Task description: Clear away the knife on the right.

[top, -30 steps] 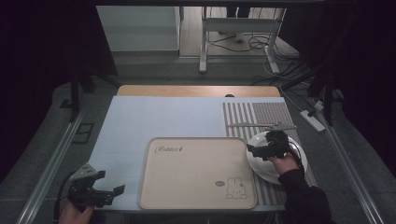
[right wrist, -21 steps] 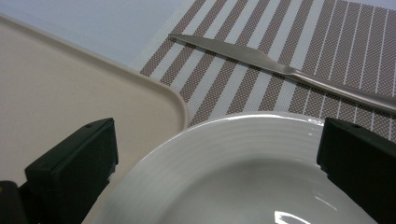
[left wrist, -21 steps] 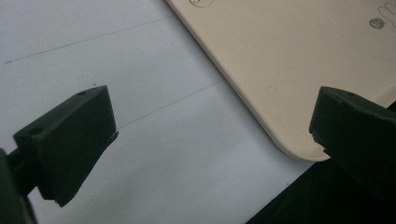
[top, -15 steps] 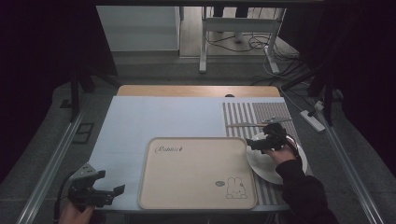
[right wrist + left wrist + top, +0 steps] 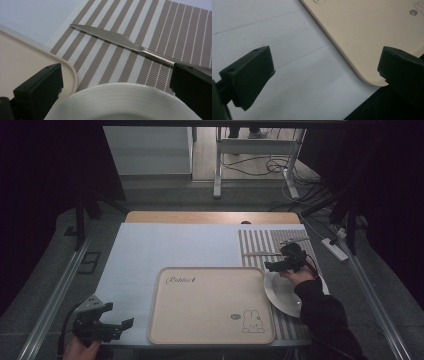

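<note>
A white plate (image 5: 282, 292) lies on the striped placemat (image 5: 272, 240), just right of the beige rabbit tray (image 5: 210, 305). My right gripper (image 5: 275, 266) hovers open over the plate's far left rim. In the right gripper view the plate rim (image 5: 120, 100) sits low between the spread jaws of that gripper (image 5: 117, 77). A metal knife (image 5: 120, 40) lies on the placemat (image 5: 160, 30) beyond it, and the tray corner (image 5: 25, 62) is at the left. My left gripper (image 5: 117, 319) rests open near the table's front left corner, beside the tray's corner (image 5: 367, 32).
The knife (image 5: 260, 253) lies across the placemat behind the plate. White table covering (image 5: 175, 245) stretches left of the placemat and behind the tray. A sleeve (image 5: 325, 315) covers the plate's right part. Table legs and cables stand on the floor beyond the table.
My right gripper has shifted left, from over the plate's middle toward its far left rim. The left gripper has stayed put.
</note>
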Demonstrator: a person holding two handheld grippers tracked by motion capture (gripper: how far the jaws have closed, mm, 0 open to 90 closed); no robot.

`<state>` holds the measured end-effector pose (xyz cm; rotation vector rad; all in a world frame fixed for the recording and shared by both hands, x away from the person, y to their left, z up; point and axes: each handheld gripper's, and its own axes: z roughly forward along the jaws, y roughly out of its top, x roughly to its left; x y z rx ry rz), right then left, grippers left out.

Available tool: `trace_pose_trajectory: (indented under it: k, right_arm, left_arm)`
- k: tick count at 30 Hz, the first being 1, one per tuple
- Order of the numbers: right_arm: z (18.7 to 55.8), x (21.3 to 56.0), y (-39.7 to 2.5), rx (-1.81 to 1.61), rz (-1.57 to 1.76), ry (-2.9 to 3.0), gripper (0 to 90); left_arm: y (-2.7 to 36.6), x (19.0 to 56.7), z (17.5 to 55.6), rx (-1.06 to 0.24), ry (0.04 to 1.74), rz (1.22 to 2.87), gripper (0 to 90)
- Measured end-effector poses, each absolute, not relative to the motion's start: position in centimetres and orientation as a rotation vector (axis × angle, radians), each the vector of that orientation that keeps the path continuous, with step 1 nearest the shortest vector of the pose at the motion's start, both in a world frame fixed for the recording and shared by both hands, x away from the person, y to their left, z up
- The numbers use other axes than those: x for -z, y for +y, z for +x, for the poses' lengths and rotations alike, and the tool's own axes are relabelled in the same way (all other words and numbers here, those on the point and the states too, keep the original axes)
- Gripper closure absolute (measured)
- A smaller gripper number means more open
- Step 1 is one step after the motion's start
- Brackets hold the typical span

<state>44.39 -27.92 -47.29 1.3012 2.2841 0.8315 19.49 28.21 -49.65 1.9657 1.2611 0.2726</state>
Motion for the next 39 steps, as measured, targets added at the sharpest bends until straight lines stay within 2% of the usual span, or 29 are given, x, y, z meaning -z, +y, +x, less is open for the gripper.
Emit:
trace_pose_trajectory:
  k: [29,33,34,35,36,39]
  right_arm:
    - [50.4,48.2,-29.8,-0.709,1.414,2.250,0.5]
    - [51.0,48.2,-29.9,-0.706,1.398,2.256,18.0]
    - [51.0,48.2,-29.9,-0.706,1.398,2.256,18.0]
    - [51.3,48.1,-30.1,-0.694,1.388,2.253,30.0]
    - [51.3,48.1,-30.1,-0.694,1.388,2.253,30.0]
    - [51.7,48.1,-30.5,-0.675,1.390,2.271,54.2]
  left_arm:
    - [28.2,49.7,19.5,-0.272,1.259,1.963,0.7]
    - [28.2,49.6,19.5,-0.273,1.259,1.964,0.7]
    - [28.2,49.6,19.5,-0.273,1.259,1.964,0.7]
    - [28.2,49.6,19.5,-0.273,1.258,1.964,0.7]
    - [28.2,49.6,19.5,-0.273,1.258,1.964,0.7]
    - [28.2,49.7,19.5,-0.272,1.259,1.963,0.7]
